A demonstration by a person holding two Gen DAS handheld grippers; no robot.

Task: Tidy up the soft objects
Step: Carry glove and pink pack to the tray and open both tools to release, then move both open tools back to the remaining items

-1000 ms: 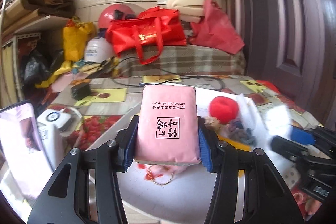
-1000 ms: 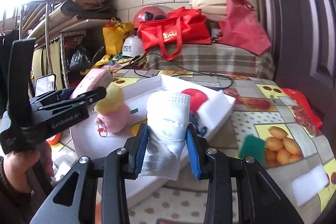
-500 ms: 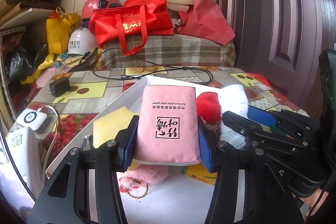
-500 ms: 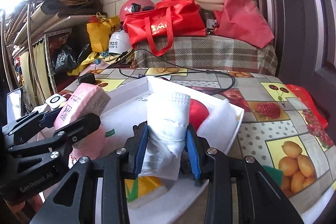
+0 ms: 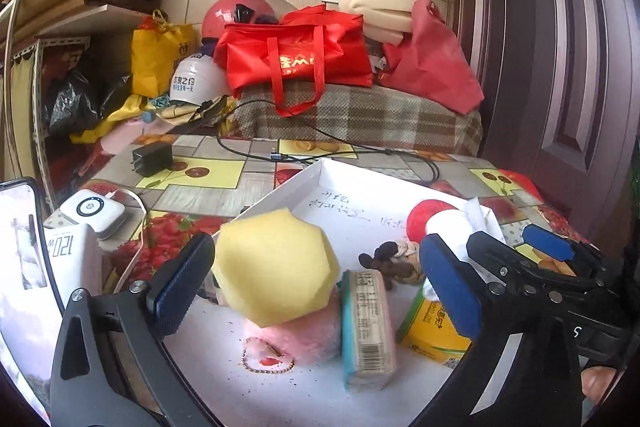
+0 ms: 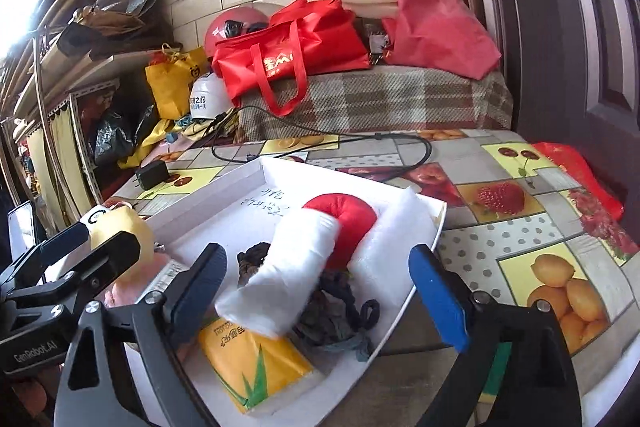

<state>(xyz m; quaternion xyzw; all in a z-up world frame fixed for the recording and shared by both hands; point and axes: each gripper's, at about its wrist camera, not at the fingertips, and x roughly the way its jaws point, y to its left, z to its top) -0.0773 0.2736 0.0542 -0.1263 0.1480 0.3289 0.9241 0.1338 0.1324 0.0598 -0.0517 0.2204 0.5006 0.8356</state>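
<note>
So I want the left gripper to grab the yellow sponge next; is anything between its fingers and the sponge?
Nothing visible does. The left gripper is open, and the yellow sponge sits between its fingers atop the pink plush.

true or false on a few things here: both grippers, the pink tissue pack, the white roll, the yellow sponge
1. The left gripper is shut on the pink tissue pack. False: its jaws stand open and the pack lies in the white tray.
2. The right gripper is open. True.
3. The white roll lies in the tray, leaning on the red plush. True.
4. The yellow sponge sits on the tablecloth outside the tray. False: it rests on a pink fluffy item inside the tray.
5. A yellow tissue pack lies in the tray. True.
</note>
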